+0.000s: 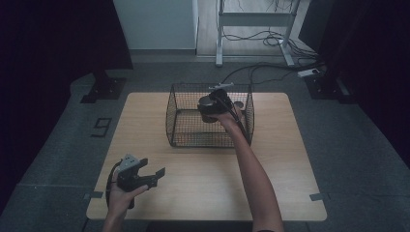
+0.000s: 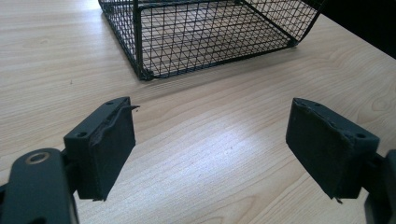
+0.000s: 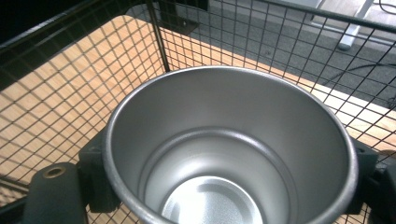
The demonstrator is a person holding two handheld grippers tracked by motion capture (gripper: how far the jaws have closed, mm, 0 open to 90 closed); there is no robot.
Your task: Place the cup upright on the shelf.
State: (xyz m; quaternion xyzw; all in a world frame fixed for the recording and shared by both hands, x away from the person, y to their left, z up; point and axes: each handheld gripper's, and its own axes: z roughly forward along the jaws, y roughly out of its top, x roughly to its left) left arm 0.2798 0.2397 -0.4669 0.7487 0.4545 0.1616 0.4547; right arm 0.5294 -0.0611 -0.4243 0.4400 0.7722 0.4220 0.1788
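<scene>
While the right gripper is hanging over the wire basket, its jaws are clamping a metal cup from either side, one pad against each outer wall just under the rim. Cup is sitting upright between the jaws, mouth open toward the gripper's camera, bare inside, its shiny bottom showing. In the high view the cup is showing as a dark round shape at the gripper's tip, inside the basket's outline and toward its far right part; whether it is touching the basket floor cannot be told. Mesh walls are rising around and beyond the cup in the right gripper view, with the wooden table showing through the wire.

Left gripper is resting low over the near left part of the table, held in the person's left hand. Its jaws are standing wide apart with nothing between them but bare wood. Ahead of those jaws, well apart from them, the basket's near corner is standing on the tabletop.
</scene>
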